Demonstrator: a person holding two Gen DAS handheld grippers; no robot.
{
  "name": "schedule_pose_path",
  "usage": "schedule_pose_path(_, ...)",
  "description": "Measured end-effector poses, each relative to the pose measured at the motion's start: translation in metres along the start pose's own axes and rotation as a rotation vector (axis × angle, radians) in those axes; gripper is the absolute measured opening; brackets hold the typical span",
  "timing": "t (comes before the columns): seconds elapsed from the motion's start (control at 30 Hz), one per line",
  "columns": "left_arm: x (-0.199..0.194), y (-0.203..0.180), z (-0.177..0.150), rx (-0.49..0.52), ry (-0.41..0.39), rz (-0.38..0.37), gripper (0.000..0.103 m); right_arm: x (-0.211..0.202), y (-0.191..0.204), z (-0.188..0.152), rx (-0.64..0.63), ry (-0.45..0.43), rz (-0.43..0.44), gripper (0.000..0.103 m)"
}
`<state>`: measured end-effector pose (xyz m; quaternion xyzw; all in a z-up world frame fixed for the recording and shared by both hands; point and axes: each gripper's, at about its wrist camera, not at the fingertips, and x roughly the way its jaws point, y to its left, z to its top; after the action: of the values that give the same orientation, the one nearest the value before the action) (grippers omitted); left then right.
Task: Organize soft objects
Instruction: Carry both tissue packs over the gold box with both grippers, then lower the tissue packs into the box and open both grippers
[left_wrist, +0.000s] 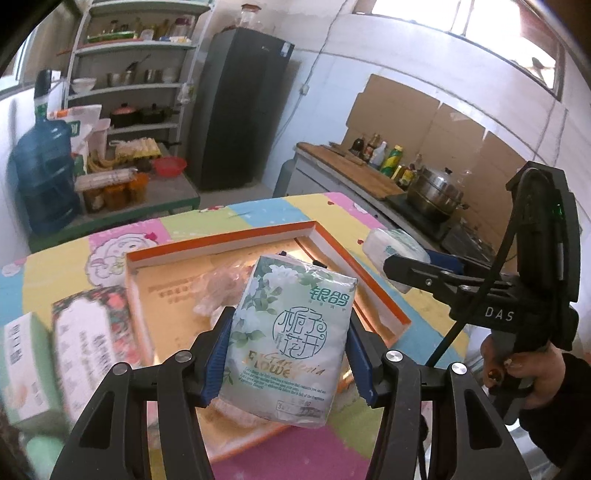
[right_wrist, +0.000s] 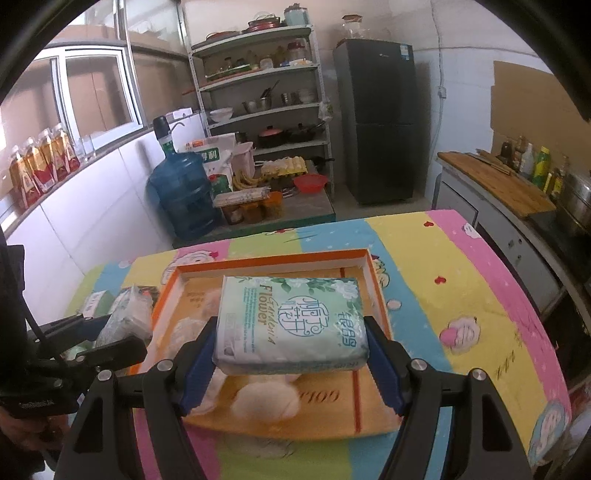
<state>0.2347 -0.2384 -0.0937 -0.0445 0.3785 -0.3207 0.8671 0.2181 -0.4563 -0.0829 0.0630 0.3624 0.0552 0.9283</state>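
Observation:
My left gripper (left_wrist: 288, 354) is shut on a green-white "Gardenia Flower" tissue pack (left_wrist: 295, 295), held upright over the orange-rimmed shallow box (left_wrist: 229, 240). My right gripper (right_wrist: 291, 332) is shut on a second, matching tissue pack (right_wrist: 291, 314), held lying sideways above the same box (right_wrist: 273, 260). Each gripper also shows in the other's view: the right gripper (left_wrist: 399, 254) with its pack (left_wrist: 384, 240) at the box's right corner, the left gripper (right_wrist: 125, 332) with its pack (right_wrist: 127, 314) at the box's left edge. Pale soft lumps (right_wrist: 266, 398) lie in the box.
A colourful patchwork cloth (right_wrist: 443, 280) covers the table. Left of the box lie a floral tissue pack (left_wrist: 92, 343) and a green-white one (left_wrist: 26, 369). A hand (left_wrist: 517, 373) grips the right tool. Beyond the table are a water bottle (right_wrist: 181, 192), shelves, a fridge (right_wrist: 376, 122) and a counter with a pot (left_wrist: 436, 192).

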Motion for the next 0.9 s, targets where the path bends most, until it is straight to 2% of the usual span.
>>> schedule_pose_path(0.37,0.068,-0.004,0.028,-0.060,0.064,0.036,0.058,0.075,-0.043,0.037,-0.042,0.069,0.042,0.074)
schedule_pose_path(0.57,0.096,-0.003,0.037,-0.060,0.108,0.072,0.058,0.112,-0.053,0.043,-0.021,0.100,0.097,0.074)
schedule_pose_path(0.9,0.127,-0.001,0.031,-0.072,0.172,0.111,0.058,0.155,-0.054,0.039,-0.045,0.167,0.126,0.074)
